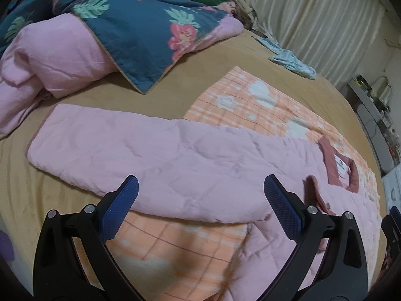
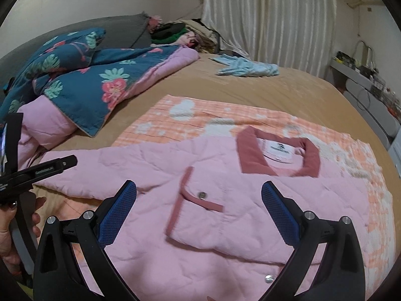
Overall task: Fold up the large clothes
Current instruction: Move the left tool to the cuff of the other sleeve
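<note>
The pink quilted jacket lies flat on the orange checked blanket, one sleeve stretched beyond the blanket's edge. The left gripper hovers above that sleeve, fingers wide, holding nothing; the right gripper hovers above the chest pocket, likewise wide.

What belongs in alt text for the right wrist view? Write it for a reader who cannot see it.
A pink quilted jacket with a dark pink collar lies spread flat on an orange checked blanket on a tan bed. The open right gripper hovers over its flap pocket. A floral quilt is heaped at left.
</note>
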Motion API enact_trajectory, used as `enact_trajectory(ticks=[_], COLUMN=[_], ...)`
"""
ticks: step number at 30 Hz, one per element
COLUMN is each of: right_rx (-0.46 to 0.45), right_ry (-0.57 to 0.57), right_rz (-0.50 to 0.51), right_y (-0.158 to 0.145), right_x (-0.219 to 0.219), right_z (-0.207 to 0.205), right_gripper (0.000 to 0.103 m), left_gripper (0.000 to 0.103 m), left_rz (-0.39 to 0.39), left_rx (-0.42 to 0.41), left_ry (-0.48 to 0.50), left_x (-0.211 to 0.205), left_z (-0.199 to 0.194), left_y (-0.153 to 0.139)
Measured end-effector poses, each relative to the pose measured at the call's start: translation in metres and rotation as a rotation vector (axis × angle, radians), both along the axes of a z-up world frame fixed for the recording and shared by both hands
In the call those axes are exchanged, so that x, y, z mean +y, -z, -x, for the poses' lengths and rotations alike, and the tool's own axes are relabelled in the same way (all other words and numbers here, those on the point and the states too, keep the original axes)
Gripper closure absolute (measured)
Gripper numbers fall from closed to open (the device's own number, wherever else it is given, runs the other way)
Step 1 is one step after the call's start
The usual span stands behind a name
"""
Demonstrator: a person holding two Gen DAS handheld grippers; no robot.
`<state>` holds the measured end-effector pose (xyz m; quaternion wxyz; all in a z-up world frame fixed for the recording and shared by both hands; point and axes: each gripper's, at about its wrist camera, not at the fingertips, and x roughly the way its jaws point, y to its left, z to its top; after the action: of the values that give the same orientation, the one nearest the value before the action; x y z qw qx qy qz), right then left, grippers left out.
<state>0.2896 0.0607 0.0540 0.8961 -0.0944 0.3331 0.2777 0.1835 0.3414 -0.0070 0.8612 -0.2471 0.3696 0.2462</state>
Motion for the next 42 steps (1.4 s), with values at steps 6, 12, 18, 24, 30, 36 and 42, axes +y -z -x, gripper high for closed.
enact_trajectory(ticks=[6, 12, 18, 24, 30, 36, 42], right_rx=[-0.003, -0.002, -0.001, -0.003, 0.036, 0.074, 0.090], right_ry=[-0.065, -0.122, -0.208, -0.300, -0.350, -0.340, -0.305], right_rz=[-0.005, 0.007, 0.049, 0.123, 0.131, 0.141, 0.135], right_y=[-0.003, 0.001, 0.012, 0.027, 0.038, 0.051, 0.057], right_x=[0.032, 0.063, 0.095, 0.131, 0.151, 0.149, 0.134], right_z=[0.009, 0.017, 0.025, 0.035, 0.041, 0.040, 0.032], right_gripper=[0.004, 0.004, 0.004, 0.004, 0.004, 0.004, 0.004], left_gripper=[0.009, 0.009, 0.009, 0.009, 0.009, 0.009, 0.009], left_rz=[0.023, 0.041, 0.082, 0.133, 0.233, 0.280, 0.307], left_rx=[-0.002, 0.005, -0.005, 0.006, 0.036, 0.089, 0.040], left_ry=[-0.050, -0.101, -0.172, -0.257, -0.339, -0.463, -0.536], left_x=[0.019, 0.039, 0.061, 0.087, 0.113, 0.135, 0.150], left_z=[0.008, 0.016, 0.029, 0.040, 0.053, 0.066, 0.072], left_y=[0.002, 0.006, 0.013, 0.028, 0.056, 0.086, 0.098])
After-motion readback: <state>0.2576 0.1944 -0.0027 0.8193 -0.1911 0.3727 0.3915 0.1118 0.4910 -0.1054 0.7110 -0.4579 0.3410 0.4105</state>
